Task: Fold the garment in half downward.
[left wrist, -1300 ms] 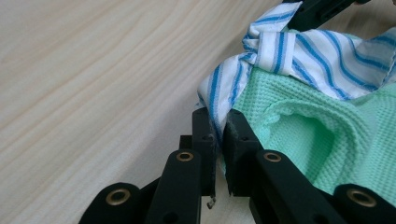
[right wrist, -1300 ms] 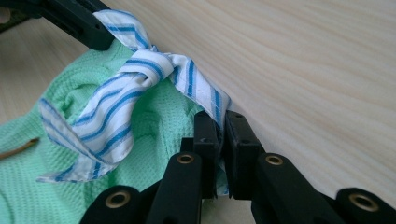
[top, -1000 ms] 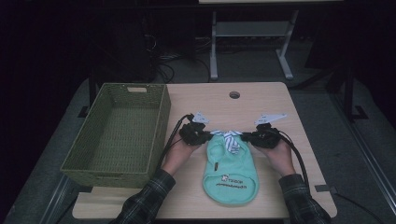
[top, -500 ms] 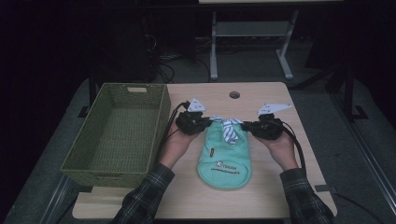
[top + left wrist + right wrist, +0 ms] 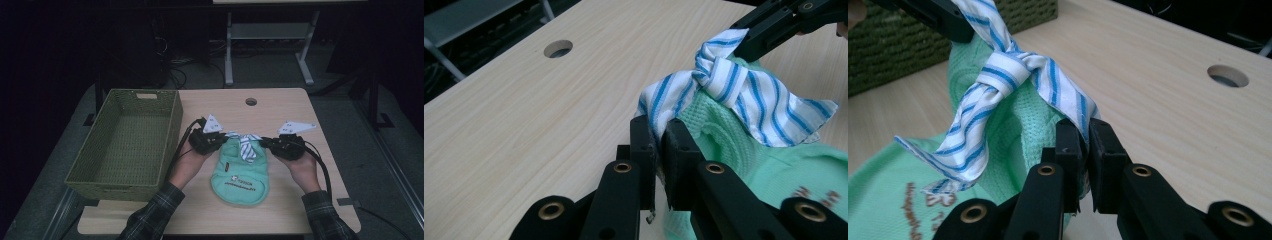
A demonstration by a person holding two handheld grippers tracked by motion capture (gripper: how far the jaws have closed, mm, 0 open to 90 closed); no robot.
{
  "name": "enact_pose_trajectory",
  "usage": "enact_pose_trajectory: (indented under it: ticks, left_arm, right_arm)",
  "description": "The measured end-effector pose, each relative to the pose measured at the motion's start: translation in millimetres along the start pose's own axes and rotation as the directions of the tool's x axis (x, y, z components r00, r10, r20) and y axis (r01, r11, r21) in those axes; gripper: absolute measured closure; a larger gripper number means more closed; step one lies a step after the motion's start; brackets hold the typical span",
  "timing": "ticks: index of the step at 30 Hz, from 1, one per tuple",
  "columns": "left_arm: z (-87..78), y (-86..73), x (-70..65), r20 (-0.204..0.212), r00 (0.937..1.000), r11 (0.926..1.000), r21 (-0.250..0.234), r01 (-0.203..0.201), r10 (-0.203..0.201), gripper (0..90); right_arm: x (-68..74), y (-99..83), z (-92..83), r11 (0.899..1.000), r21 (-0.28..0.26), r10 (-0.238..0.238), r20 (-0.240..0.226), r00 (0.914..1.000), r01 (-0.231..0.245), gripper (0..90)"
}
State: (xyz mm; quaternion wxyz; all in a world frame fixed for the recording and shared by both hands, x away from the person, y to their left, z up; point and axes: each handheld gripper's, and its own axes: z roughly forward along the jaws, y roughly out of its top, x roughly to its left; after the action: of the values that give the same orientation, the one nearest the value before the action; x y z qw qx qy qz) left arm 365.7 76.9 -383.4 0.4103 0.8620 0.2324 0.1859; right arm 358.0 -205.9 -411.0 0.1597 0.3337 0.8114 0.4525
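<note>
With the left gripper [image 5: 220,141] and right gripper [image 5: 266,144] each clamped on the green garment's [image 5: 239,175] striped collar [image 5: 245,142], lift evenly toward the basket [image 5: 125,142] at the tabletop's left edge.

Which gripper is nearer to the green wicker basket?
Left. The left gripper is just beside the green wicker basket, gripping the shirt's collar; the right gripper grips the collar's far side.

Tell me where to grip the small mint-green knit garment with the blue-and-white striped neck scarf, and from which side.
Grip the small mint-green knit garment at its two collar corners, beside the striped scarf, coming in level from either side. The left gripper and right gripper pinch there now; the collar is a thick folded edge, so the body should hang straight.
</note>
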Motion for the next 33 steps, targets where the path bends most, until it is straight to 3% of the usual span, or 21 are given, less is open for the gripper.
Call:
enact_pose_trajectory:
  ticks: [5, 11, 14, 22, 24, 29, 33]
  left_arm:
    - [-7.9, 2.3, 2.8, 0.006, 0.9997, 0.9993, -0.031, 0.024, -0.024, 84.1]
    - [-18.0, 10.8, 5.4, -0.024, 0.9992, 0.9954, -0.091, 0.031, -0.033, 84.0]
    - [-19.0, 4.5, 2.0, -0.015, 0.9993, 0.9966, -0.076, 0.033, -0.034, 83.8]
    - [-14.6, -16.2, -15.7, 0.009, 1.0000, 0.9997, -0.026, 0.000, 0.001, 83.3]
    - [-13.8, -19.2, -19.3, 0.010, 1.0000, 0.9997, -0.026, 0.001, -0.001, 83.2]
    - [-12.4, -22.9, -25.6, 0.043, 0.9991, 0.9998, -0.020, 0.009, -0.008, 82.9]
    - [-13.2, -26.1, -33.9, 0.062, 0.9980, 0.9999, -0.009, -0.008, 0.009, 82.6]
  right_arm:
    - [6.7, 2.5, -5.0, 0.999, -0.019, -0.026, 0.013, 0.9996, 0.026, 84.0]
    - [3.2, 26.8, -10.8, 0.998, -0.051, -0.034, 0.039, 0.9986, 0.036, 84.0]
    - [5.3, 25.9, -9.3, 0.999, -0.043, -0.032, 0.029, 0.9991, 0.033, 83.9]
    - [15.2, -3.4, -2.4, 1.000, -0.004, -0.025, 0.003, 0.9997, 0.026, 83.9]
    - [16.9, -6.1, -1.9, 0.999, 0.018, -0.033, -0.001, 0.9995, 0.033, 83.8]
    - [15.6, -7.1, -5.0, 0.999, 0.018, -0.035, 0.008, 0.9993, 0.035, 83.1]
    - [17.3, -12.3, -8.2, 0.999, 0.014, -0.043, 0.011, 0.9990, 0.043, 82.7]
